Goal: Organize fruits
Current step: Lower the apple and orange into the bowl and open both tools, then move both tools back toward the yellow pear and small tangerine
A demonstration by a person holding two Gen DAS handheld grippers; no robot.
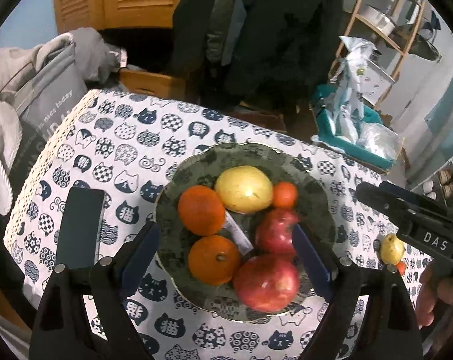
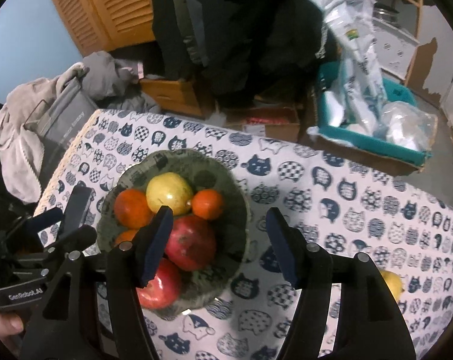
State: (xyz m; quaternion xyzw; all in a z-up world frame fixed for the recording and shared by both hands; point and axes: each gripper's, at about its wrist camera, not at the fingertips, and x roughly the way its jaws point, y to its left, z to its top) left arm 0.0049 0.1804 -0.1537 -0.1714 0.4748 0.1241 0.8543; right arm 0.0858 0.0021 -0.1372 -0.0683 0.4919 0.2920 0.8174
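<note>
Hiding behind right gripper (image 2: pixel 219 244), yellow fruit (image 2: pixel 392 285), half seen

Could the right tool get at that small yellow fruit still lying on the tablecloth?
Probably yes: the right tool is open and empty, and the small yellow fruit lies apart from the bowl with nothing over it.

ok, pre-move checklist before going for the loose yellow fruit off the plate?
1. Left gripper open, holds nothing: ok.
2. Right gripper open, holds nothing: ok.
3. Small yellow fruit on the tablecloth, outside the plate: ok, but partly hidden in the right wrist view.
4. Small red-orange piece right beside it: not ok, could get in the way.
5. Free spot on the plate: cannot tell, it looks crowded.
6. Phone lies left of the plate, away from the path: ok.
</note>
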